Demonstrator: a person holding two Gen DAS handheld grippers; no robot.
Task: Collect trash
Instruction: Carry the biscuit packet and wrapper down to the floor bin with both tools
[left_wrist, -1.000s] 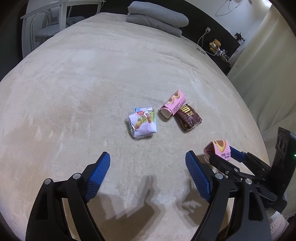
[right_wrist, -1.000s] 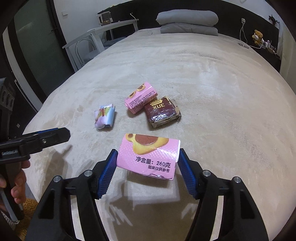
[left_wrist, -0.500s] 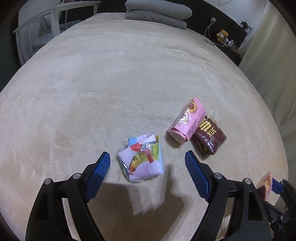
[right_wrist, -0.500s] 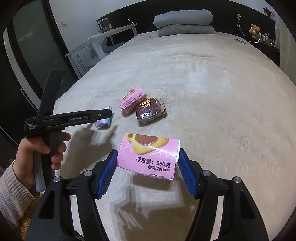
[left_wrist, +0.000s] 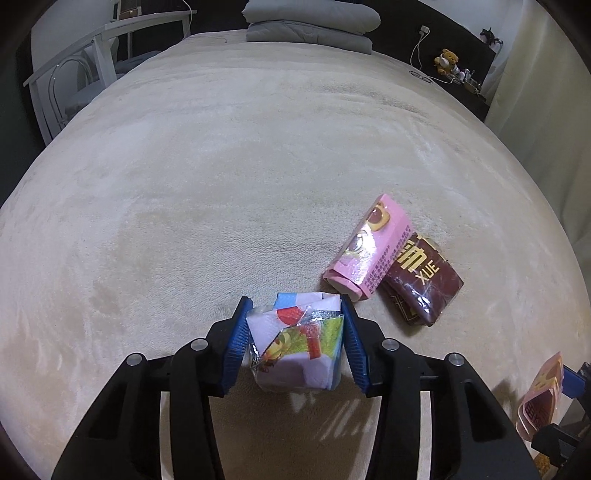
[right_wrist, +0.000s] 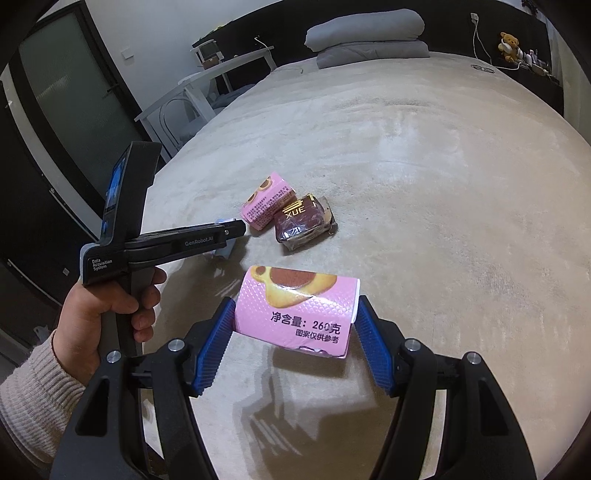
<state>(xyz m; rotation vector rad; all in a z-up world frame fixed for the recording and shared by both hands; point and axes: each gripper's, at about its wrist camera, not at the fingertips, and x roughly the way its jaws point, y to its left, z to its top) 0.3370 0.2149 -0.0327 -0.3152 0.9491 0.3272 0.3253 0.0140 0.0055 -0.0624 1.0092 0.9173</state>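
My left gripper (left_wrist: 295, 343) is shut on a crumpled lilac, multicoloured wrapper (left_wrist: 299, 350) low over the beige bed cover (left_wrist: 221, 166). My right gripper (right_wrist: 295, 332) is shut on a pink biscuit packet (right_wrist: 299, 306) and holds it above the cover; the packet also shows in the left wrist view (left_wrist: 543, 395). A second pink packet (left_wrist: 369, 247) and a dark brown wrapper (left_wrist: 421, 277) lie side by side on the cover, to the right of the left gripper. They also show in the right wrist view, pink (right_wrist: 267, 205) and brown (right_wrist: 303, 223).
Grey folded pillows (left_wrist: 314, 22) lie at the far end of the bed. A white desk and chair (left_wrist: 92, 62) stand to the left. A dark shelf with a teddy bear (left_wrist: 448, 59) and cables is at the far right. A curtain (left_wrist: 546, 92) hangs on the right.
My left gripper moved forward and down to the multicoloured wrapper and shut on it. My right gripper kept hold of its pink packet and barely moved.
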